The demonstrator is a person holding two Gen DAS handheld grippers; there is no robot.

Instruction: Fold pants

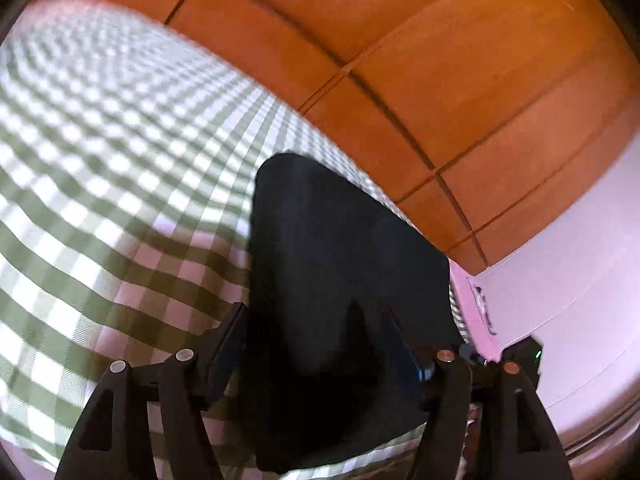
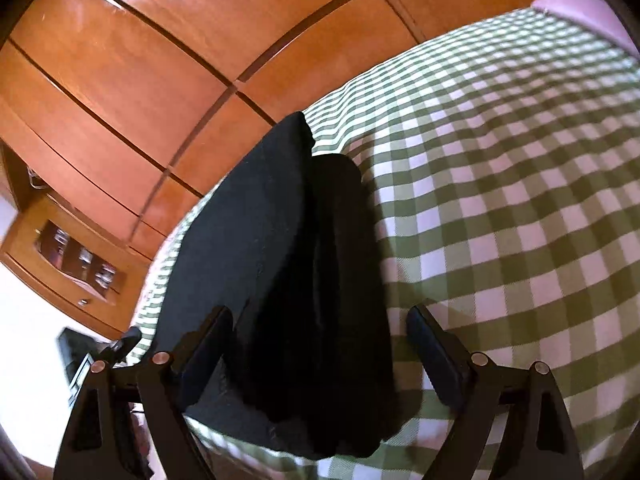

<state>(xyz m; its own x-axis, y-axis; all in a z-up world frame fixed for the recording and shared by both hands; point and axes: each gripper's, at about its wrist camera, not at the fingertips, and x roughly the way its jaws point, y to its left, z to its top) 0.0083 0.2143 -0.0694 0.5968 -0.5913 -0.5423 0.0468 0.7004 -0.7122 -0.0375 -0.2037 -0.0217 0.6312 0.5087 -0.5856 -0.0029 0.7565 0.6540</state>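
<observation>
The black pants [image 1: 340,240] lie folded into a long narrow stack on a green and white checked bed cover [image 1: 100,140], close to the bed's edge. My left gripper [image 1: 316,340] is open above the near end of the stack; one finger is beside the cloth's left edge and the other over the cloth, neither pressing it. In the right wrist view the same pants [image 2: 260,220] run away from me, with a thicker fold along their right side. My right gripper [image 2: 324,344] is open astride the near end, its fingers clear of the cloth on both sides.
Orange-brown wooden wardrobe doors [image 1: 440,60] stand just past the bed's edge, the wardrobe [image 2: 140,80] also filling the upper left of the right wrist view. A wooden bedside cabinet [image 2: 68,264] sits low at left. The checked bed cover [image 2: 500,200] spreads wide to the right.
</observation>
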